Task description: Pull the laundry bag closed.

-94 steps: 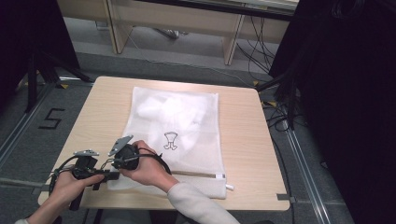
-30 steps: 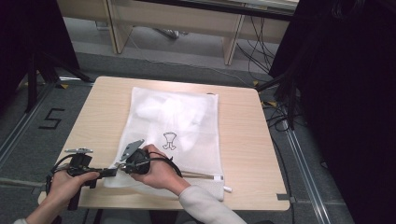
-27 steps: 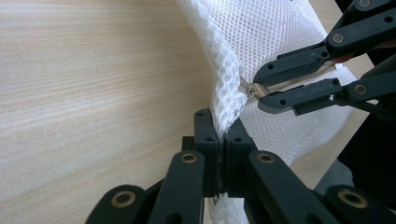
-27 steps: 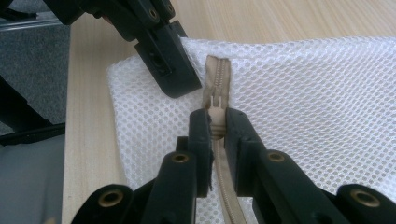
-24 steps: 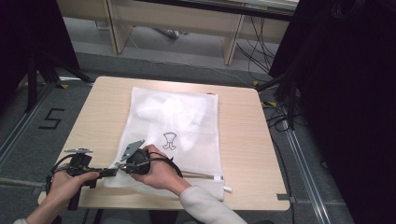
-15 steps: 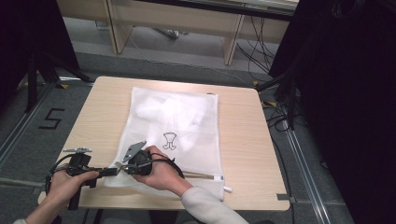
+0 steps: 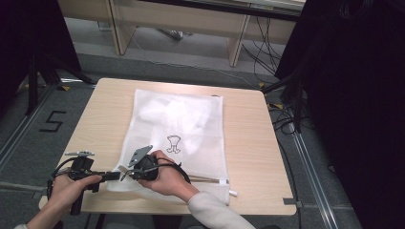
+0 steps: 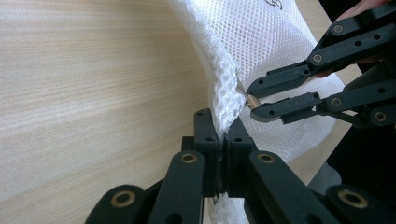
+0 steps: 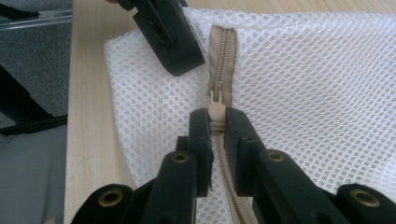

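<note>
White mesh fills most of what I have to work with: a laundry bag [image 7: 174, 138] lying flat across the middle of the pale wood surface [image 7: 248, 143], its zipped edge along the near side.

At the left, my left gripper [image 7: 114, 176] sits low at the bag's near-left corner. In the left gripper view its jaws are pressed together on a fold of the mesh [image 8: 223, 105], pinching the corner and lifting it slightly off the wood.

Just to the right of it, nearly tip to tip, is my right gripper [image 7: 125, 171], held in the hand [image 7: 167, 179] that rests on the bag's near edge. In the right gripper view its jaws are closed on the beige zipper pull [image 9: 216, 113], with the slider sitting close to the end of the zipper [image 9: 223, 46] by that same corner. The beige zipper tape runs back between the jaws toward me.
</note>
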